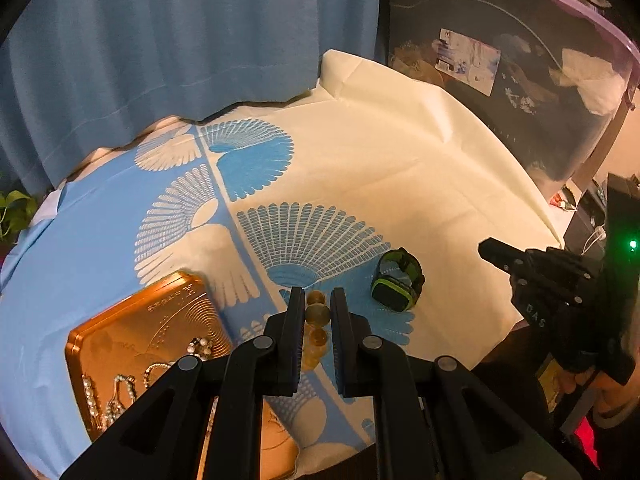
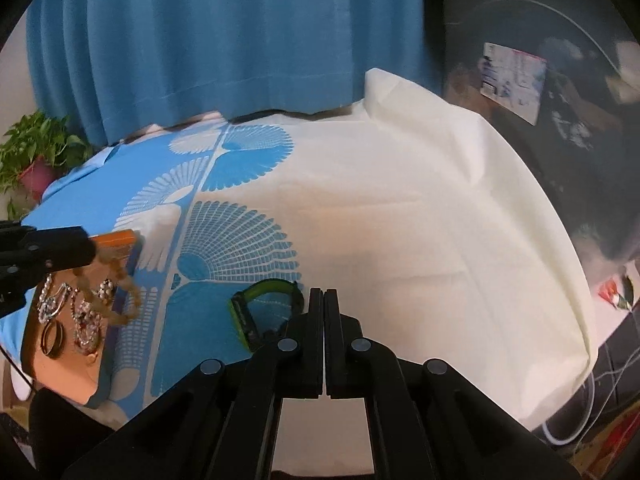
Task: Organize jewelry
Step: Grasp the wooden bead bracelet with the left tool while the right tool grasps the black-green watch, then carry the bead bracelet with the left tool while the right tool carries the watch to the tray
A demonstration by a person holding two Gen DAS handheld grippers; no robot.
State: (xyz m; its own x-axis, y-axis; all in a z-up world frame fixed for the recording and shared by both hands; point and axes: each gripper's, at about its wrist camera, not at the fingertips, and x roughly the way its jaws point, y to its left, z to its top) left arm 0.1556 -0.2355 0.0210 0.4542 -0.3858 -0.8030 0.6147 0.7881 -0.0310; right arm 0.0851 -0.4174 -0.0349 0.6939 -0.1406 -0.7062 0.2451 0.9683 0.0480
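My left gripper (image 1: 317, 300) is shut on an amber bead bracelet (image 1: 317, 314); in the right wrist view the bracelet (image 2: 120, 292) hangs from it (image 2: 90, 250) over the right edge of the orange tray (image 2: 124, 240). The orange tray (image 1: 132, 320) holds several pearl and metal pieces (image 1: 116, 396), seen also in the right wrist view (image 2: 72, 312). A green and black watch (image 1: 398, 280) lies on the cloth to the right of my left gripper. My right gripper (image 2: 323, 294) is shut and empty, just right of the watch (image 2: 260, 308), and shows at the right of the left wrist view (image 1: 490, 250).
The table is covered by a blue and cream patterned cloth (image 1: 400, 168). A blue curtain (image 1: 160, 48) hangs behind. A dark plastic bin (image 1: 500, 60) stands at the back right. A potted plant (image 2: 36, 160) stands at the far left. Cables (image 2: 600, 380) lie off the table's right edge.
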